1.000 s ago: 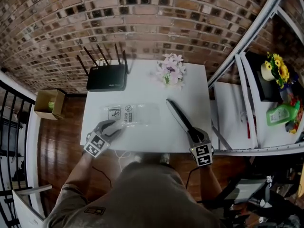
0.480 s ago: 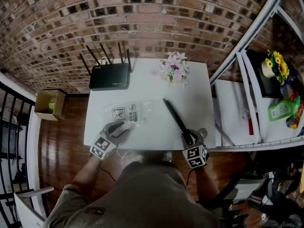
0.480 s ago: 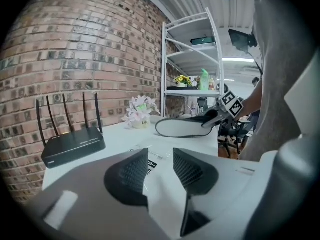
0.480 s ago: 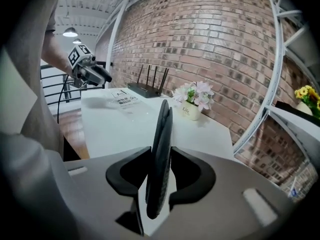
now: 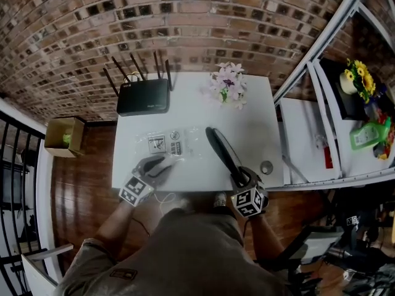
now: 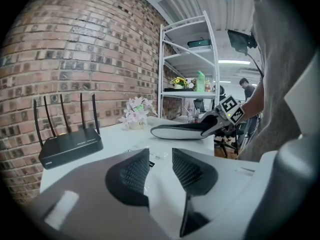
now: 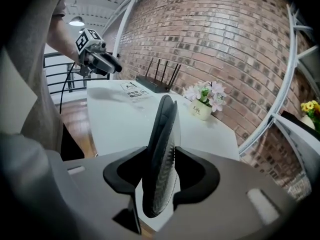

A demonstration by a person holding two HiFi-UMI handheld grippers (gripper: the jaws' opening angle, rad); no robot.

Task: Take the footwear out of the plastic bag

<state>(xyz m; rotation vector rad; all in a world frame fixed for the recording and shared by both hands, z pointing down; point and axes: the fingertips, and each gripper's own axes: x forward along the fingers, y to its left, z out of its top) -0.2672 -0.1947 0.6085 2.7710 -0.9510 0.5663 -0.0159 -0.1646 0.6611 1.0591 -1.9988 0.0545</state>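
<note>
While at a white tabletop (image 5: 253, 134) before a brick wall (image 5: 185, 23), grips black shoe (image 5: 221, 150) in opening right tongs (image 7: 160, 159); closes empty left tongs (image 6: 160, 156) by plastic bag (image 5: 176, 143), router (image 5: 142, 97) behind.

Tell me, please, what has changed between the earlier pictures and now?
The right gripper shifted left and rolled the slipper from edge-on to flatter over the table; its jaws are opening with the slipper between them. The left gripper, jaws closing, empty, stayed by the plastic bag, which lay unmoved.
</note>
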